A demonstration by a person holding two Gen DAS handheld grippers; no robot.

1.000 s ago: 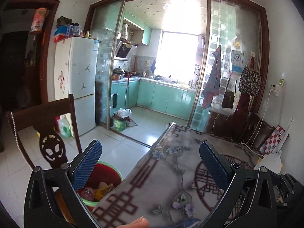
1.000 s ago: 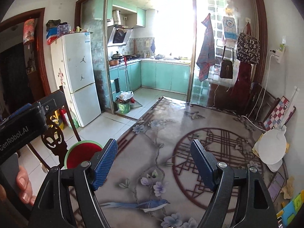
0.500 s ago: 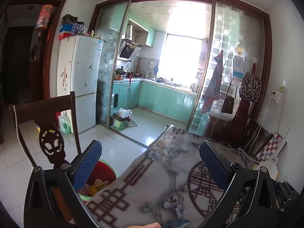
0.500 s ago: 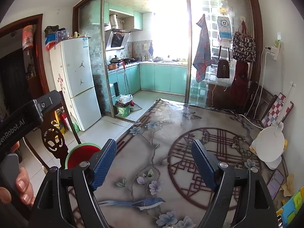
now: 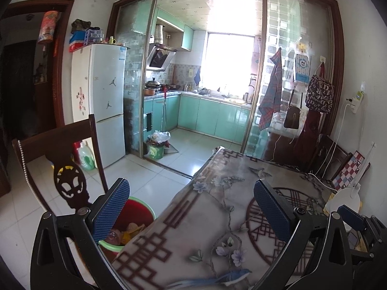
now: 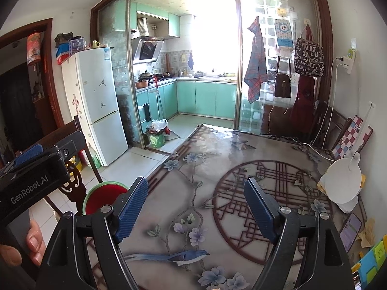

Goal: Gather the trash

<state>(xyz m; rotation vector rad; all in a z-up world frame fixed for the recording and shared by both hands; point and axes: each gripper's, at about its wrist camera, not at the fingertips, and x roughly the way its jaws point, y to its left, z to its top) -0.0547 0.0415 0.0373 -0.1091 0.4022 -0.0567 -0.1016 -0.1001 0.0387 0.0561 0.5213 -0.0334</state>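
A red bin with a green rim (image 5: 135, 220) stands on the floor beside the table's left edge, with trash inside; it also shows in the right wrist view (image 6: 104, 193). My left gripper (image 5: 191, 207) is open and empty, raised over the table's left edge near the bin. My right gripper (image 6: 196, 207) is open and empty above the patterned tablecloth (image 6: 217, 181). Crumpled yellowish paper (image 6: 367, 232) lies at the table's right edge.
A dark wooden chair (image 5: 60, 159) stands left of the bin. A white lamp-like object (image 6: 343, 183), a phone (image 6: 350, 229) and a checkered board (image 6: 350, 137) sit along the table's right side. A small green trash bin with a bag (image 5: 157, 145) stands by the kitchen door.
Both grippers have tilted up and lifted a little, so more of the room shows. Both stay open and empty.
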